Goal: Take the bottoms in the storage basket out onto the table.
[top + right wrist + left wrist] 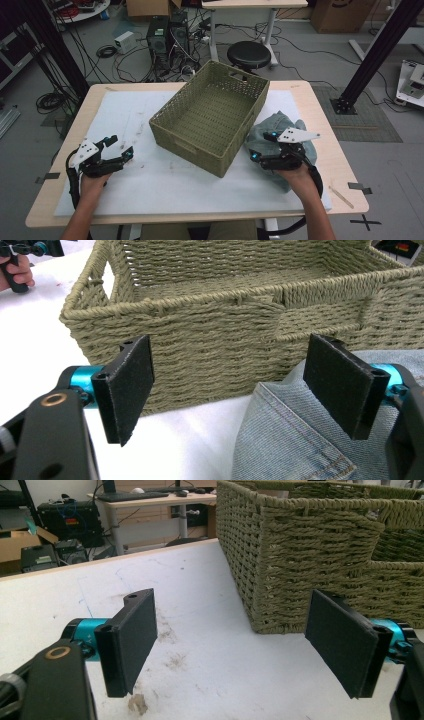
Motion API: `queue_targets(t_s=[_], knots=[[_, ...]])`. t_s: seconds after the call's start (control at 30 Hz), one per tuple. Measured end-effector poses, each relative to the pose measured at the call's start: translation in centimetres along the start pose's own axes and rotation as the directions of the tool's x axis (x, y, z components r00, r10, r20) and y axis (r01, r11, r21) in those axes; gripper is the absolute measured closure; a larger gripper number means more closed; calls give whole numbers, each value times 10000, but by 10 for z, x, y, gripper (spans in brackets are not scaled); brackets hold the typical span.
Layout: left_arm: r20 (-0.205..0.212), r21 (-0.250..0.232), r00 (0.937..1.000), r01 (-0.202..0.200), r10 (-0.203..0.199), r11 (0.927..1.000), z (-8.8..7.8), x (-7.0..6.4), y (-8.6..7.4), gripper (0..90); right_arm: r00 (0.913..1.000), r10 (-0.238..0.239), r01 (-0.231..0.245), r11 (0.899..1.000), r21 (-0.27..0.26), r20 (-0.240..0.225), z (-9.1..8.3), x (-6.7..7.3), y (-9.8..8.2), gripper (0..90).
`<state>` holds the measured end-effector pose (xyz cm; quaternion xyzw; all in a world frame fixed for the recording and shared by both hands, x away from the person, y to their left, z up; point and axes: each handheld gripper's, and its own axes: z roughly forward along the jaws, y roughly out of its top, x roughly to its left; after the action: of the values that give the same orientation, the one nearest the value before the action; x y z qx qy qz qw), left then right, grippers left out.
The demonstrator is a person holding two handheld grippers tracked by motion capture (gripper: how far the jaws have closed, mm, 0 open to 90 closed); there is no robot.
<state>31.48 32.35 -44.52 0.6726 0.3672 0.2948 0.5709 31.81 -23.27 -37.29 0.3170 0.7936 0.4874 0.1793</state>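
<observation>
Right gripper [230, 390] agape over jeans [295, 440], garment's shape unclear, bunched.

Crumpled denim garment [280, 131] on table, touching basket [212, 116].

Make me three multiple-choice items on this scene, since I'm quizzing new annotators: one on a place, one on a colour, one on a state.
1. Where does the denim garment lie?
A. Inside the basket
B. On the table beside the basket, under the right gripper
C. On the floor

2. What colour is the woven basket?
A. Olive green
B. Red
C. White

3. How does the left gripper stand?
A. Shut on the basket rim
B. Shut on the garment
C. Open, holding nothing

Answers: 1 B, the high view shows the denim against the basket's side with the right gripper over it; 2 A, every view shows olive-green weave; 3 C, the left gripper view shows its jaws wide apart over bare table.
</observation>
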Motion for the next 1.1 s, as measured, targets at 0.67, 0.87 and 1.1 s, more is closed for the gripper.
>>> queue_targets(t_s=[0.67, 0.87, 1.1], knots=[[-6, 23, 9998, 177, -177, 9998, -1, 1, 2, 212, 9999, -81, 79, 9997, 227, 86, 10, 6, 2, 210], [-49, 125, 9996, 267, -266, 9996, -6, 2, 0, 212, 10000, -12, 10, 9998, 197, 89, 11, 5, 2, 210], [-87, 135, 9994, 351, -350, 9993, -6, 3, -1, 212, 10000, -33, 31, 9995, 321, 61, 15, 5, 3, 210]])
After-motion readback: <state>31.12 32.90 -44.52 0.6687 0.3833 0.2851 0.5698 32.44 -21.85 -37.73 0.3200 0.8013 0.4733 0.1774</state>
